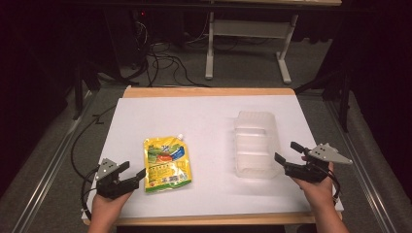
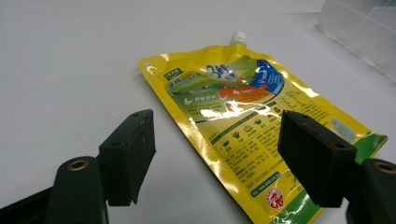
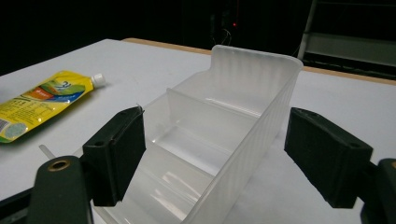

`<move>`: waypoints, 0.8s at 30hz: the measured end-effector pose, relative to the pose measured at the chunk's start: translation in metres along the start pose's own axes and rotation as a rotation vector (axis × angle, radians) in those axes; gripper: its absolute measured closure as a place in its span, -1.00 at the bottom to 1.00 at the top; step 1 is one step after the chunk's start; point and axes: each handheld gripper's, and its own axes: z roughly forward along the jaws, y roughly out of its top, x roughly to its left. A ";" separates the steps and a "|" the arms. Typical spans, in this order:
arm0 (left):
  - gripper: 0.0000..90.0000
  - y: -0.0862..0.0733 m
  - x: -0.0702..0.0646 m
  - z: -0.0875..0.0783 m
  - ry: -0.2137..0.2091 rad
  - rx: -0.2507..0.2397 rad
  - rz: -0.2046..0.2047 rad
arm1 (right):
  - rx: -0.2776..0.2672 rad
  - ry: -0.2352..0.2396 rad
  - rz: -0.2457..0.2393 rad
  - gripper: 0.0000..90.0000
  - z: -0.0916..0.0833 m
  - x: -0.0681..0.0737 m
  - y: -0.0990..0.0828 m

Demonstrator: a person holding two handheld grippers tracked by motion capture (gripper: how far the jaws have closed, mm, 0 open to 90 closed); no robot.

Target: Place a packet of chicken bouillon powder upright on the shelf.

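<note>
Spreading wide, the two black jaws of the left gripper (image 2: 212, 154) stand open with nothing pressed between them; their flat, matte, block-shaped pads frame the near end of a yellow pouch (image 2: 247, 126), one pad over bare table and the other above the pouch's lower corner, which suggests the hand is lining up to take it by that edge. The pouch lies flat on its back, printed face up, its small white screw cap (image 2: 238, 37) pointing away from the gripper; its film is glossy and slightly crinkled, catching bright streaks of light, so it is likely to feel slick and to flex when pinched.

On the other side, the right gripper (image 3: 212, 158) also has its jaws apart and empty; they bracket the near end of a clear plastic bin (image 3: 233, 135), the left pad just beside its rim, perhaps to steady it. The bin is a long, frosted, thin-walled tray with faint ribbing, rounded corners and cross dividers forming compartments, all empty.

Seen from the high view, pouch (image 1: 166, 164) and bin (image 1: 255, 143) rest apart on a smooth white table (image 1: 194, 111) with a pale wooden edge.
</note>
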 end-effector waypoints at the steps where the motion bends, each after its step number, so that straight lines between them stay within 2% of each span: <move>1: -0.38 0.000 0.000 0.000 0.002 -0.001 0.000 | 0.000 0.000 0.001 -0.54 0.000 0.000 0.000; 11: -0.36 0.001 0.001 0.005 -0.009 0.011 0.010 | 0.005 -0.015 -0.008 -0.55 -0.004 0.001 -0.001; 20: -0.36 0.001 0.004 0.008 -0.011 0.017 -0.009 | 0.009 -0.031 0.007 -0.52 -0.007 0.000 -0.001; 24: -0.36 0.000 0.004 0.006 -0.012 0.021 -0.007 | 0.045 -0.042 0.021 -0.42 -0.002 -0.001 -0.002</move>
